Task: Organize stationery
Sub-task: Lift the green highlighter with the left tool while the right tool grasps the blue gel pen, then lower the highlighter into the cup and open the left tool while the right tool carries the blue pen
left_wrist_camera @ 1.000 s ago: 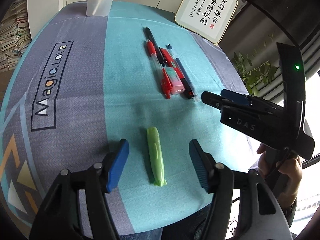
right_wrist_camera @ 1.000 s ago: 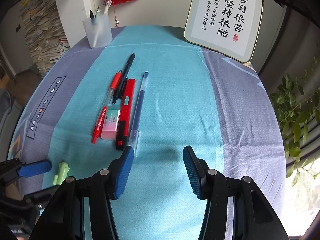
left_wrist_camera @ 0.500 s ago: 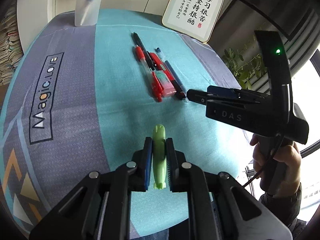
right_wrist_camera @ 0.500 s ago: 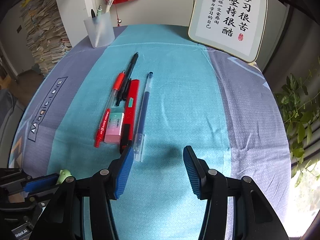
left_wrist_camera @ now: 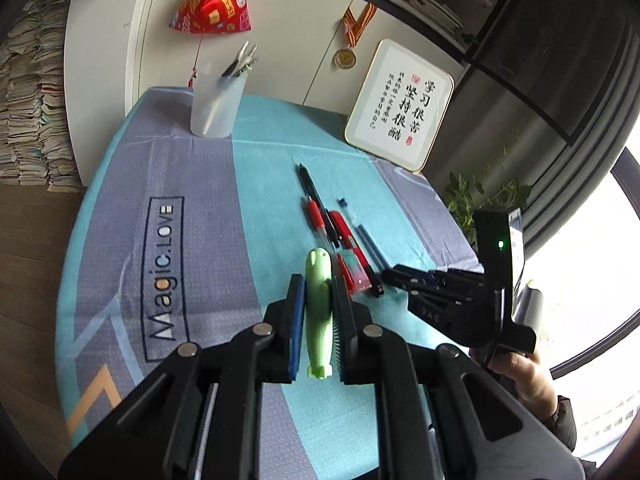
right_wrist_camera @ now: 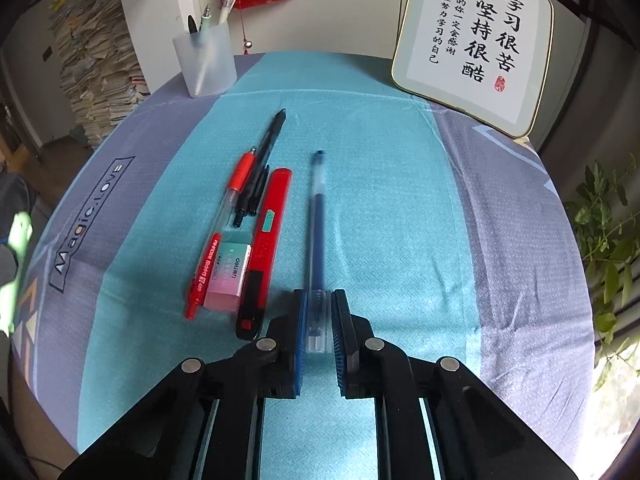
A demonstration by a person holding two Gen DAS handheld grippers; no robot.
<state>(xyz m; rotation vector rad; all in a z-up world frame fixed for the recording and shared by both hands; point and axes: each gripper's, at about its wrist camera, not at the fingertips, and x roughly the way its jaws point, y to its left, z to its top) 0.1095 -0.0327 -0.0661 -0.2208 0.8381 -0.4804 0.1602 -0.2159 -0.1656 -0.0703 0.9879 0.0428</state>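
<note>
The left gripper [left_wrist_camera: 318,316] is pinching a green highlighter [left_wrist_camera: 318,308] between its two blue pads. The highlighter points away from the camera, and it is up off the table [left_wrist_camera: 120,240], in the air over the front part of the cloth. In the right wrist view the same highlighter shows only as a blurry green shape at the far left edge.

The right gripper [right_wrist_camera: 320,320] has just been closing, and now its pads are pressed on the clear cap end of a blue pen [right_wrist_camera: 318,232]. The pen lies flat on the teal stripe in the middle of the table. Its other end points toward the back edge.

Just to the left of the blue pen lie more things, side by side: a red cutter [right_wrist_camera: 266,248], a pink and green eraser [right_wrist_camera: 228,276], a red pen [right_wrist_camera: 222,232] and a black pen [right_wrist_camera: 262,160]. The eraser sits between the red pen and the cutter and touches both.

A frosted cup [right_wrist_camera: 206,60] with a few pens in it stands near the back left corner of the table. A framed sign [right_wrist_camera: 474,40] with black writing leans at the back right corner. A person's hand [left_wrist_camera: 528,376] holds the right gripper's handle at the front right edge
</note>
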